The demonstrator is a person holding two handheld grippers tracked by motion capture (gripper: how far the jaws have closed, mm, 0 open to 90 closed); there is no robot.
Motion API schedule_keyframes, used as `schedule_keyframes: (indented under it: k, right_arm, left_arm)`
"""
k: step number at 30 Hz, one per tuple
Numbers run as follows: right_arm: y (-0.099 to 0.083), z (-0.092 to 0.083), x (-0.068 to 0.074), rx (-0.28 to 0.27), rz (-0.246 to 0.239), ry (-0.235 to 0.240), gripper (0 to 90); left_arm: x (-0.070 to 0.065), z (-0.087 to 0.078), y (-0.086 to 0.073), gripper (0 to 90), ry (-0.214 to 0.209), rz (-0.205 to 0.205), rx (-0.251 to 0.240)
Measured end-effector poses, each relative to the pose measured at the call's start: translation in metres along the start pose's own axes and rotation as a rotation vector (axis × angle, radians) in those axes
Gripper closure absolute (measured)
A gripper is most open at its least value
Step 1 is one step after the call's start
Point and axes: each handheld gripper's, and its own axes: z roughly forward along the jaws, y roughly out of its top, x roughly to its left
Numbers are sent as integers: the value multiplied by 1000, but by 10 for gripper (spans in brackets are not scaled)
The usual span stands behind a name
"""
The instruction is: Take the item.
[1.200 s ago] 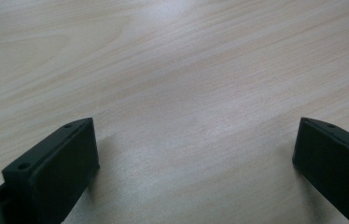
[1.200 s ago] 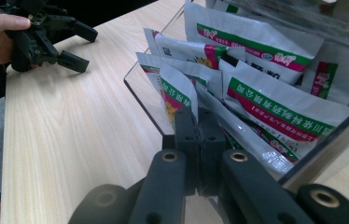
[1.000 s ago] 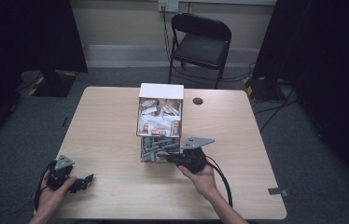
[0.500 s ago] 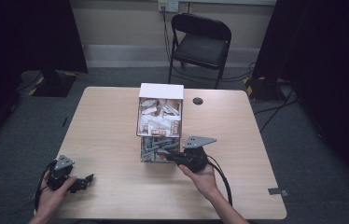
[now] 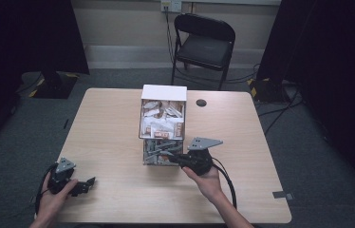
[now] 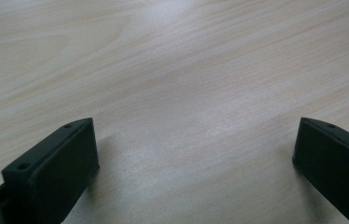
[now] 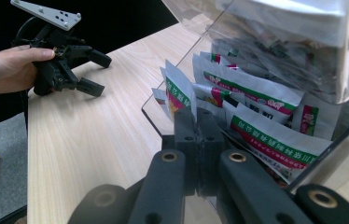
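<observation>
Two-tier dispenser [image 5: 163, 126] stands mid-tabletop [image 5: 109, 123], slightly toward the far edge. Upper tier holds packets [image 5: 162, 118]; lower tier holds sachets [image 7: 256, 121]. Right claw [image 5: 175, 158] sits at the dispenser's near right corner, tips at the lower tier's opening. Left claw [image 5: 88, 183] lies well left of the dispenser, near the tabletop's front edge. Chair [image 5: 204, 42] stands behind the dispenser, beyond the tabletop.

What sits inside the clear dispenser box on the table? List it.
The clear dispenser box holds sachets with red and green print, loosely stacked in its upper and lower sections. The white top hides anything beneath it; deeper packets are covered by front ones.
</observation>
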Motion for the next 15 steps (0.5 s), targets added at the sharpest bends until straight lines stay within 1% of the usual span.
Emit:
schedule_keyframes:
  k: [15]
  right_arm:
    - [7,-6,3,-27,0,10,900]
  left_arm:
    - [0,0,0,0,0,0,-1]
